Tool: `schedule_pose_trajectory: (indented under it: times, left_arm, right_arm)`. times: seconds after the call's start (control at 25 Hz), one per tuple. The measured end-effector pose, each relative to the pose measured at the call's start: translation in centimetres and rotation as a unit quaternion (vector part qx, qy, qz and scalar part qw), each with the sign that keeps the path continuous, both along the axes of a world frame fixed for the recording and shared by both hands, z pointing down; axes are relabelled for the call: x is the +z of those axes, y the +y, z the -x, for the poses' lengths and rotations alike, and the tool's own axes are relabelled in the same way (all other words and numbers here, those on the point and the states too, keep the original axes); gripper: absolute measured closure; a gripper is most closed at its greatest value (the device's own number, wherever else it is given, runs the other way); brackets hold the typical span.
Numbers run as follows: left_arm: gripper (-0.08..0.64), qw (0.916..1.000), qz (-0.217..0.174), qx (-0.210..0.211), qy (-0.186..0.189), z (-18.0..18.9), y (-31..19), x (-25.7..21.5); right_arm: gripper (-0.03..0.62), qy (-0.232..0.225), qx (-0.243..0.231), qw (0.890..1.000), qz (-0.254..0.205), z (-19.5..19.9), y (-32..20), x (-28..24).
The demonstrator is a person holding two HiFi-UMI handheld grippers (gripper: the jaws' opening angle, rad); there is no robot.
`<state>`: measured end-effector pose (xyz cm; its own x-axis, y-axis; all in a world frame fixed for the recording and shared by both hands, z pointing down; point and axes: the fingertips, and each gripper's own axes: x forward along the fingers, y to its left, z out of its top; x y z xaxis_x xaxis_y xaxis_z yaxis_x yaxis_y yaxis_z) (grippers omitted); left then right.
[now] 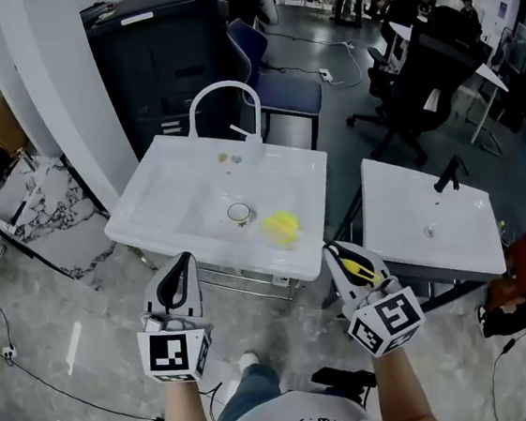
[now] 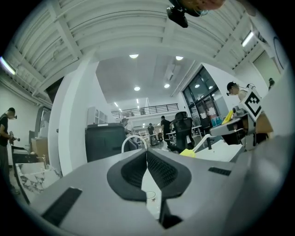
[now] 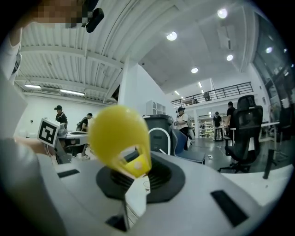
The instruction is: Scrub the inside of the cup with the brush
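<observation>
Jaws of your left gripper (image 1: 184, 263) are pressed together on nothing; those of your right gripper (image 1: 345, 260) clamp the yellow plastic brush (image 3: 120, 138). The small clear cup (image 1: 238, 213) stands mid-basin in the white sink (image 1: 162, 193) just beyond them. It is likely light, slick and easily tipped, so pinch its wall at the rim.

Left gripper (image 1: 184, 261) shut, empty, right gripper (image 1: 336, 251) apparently clamping brush (image 3: 120, 138), both level

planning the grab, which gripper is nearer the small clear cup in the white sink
Left. The left gripper is just before the white sink's front rim, a little left of the small clear cup; the right gripper, holding a yellow brush, is off the front right corner, farther.
</observation>
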<state>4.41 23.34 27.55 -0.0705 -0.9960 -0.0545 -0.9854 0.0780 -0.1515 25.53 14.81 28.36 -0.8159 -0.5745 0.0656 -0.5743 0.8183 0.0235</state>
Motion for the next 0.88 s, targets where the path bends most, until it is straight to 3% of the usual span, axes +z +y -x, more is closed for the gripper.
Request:
schedule_pose_trajectory:
  times: [0.28, 0.88]
  left_arm:
    - [0.545, 0.9993, 0.023, 0.03, -0.002, 5.8, -3.5, 1.4]
    - [0.543, 0.9957, 0.065, 0.057, 0.03, 11.7, -11.9, 5.4]
  right_arm:
    - [0.551, 0.008, 0.02, 1.0, 0.0, 6.4, -2.6, 0.3]
    - [0.551, 0.019, 0.051, 0.997, 0.046, 11.3, -11.5, 3.9]
